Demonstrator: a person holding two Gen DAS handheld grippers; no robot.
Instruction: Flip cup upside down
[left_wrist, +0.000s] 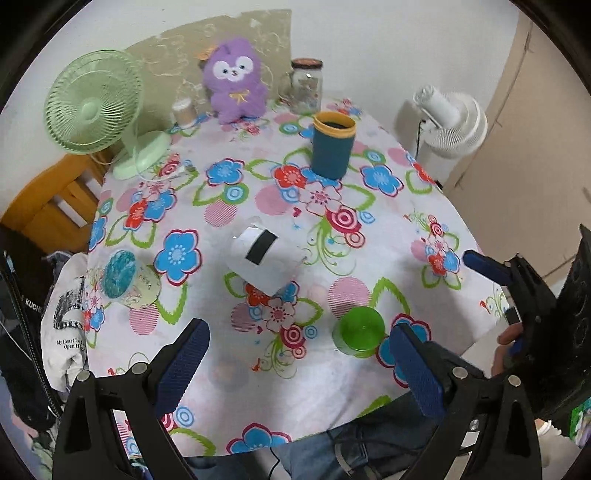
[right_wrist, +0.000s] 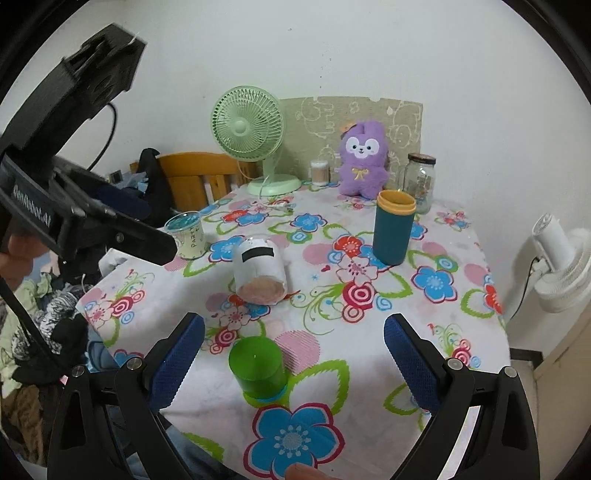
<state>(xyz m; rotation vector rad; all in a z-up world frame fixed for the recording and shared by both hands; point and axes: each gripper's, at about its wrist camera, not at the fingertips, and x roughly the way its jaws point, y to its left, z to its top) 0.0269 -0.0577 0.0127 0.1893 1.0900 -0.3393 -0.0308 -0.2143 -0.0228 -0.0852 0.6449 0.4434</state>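
A green cup (right_wrist: 258, 369) stands mouth down on the flowered tablecloth (right_wrist: 369, 369) near the front edge; it also shows in the left wrist view (left_wrist: 359, 330). My right gripper (right_wrist: 293, 360) is open, its blue fingers on either side of the cup and a little short of it, not touching. My left gripper (left_wrist: 299, 363) is open and empty above the table, with the green cup near its right finger (left_wrist: 415, 369). A white paper-wrapped cup (right_wrist: 258, 271) with a black mark lies on its side in the middle (left_wrist: 264, 256).
A teal cup with a yellow rim (right_wrist: 393, 227) stands upright further back. A paper cup with a blue lid (right_wrist: 188, 234) stands at the left edge. A green fan (right_wrist: 255, 136), a purple plush (right_wrist: 364, 162) and a glass jar (right_wrist: 421, 181) stand at the back. A white fan (right_wrist: 557, 266) stands off the table at right.
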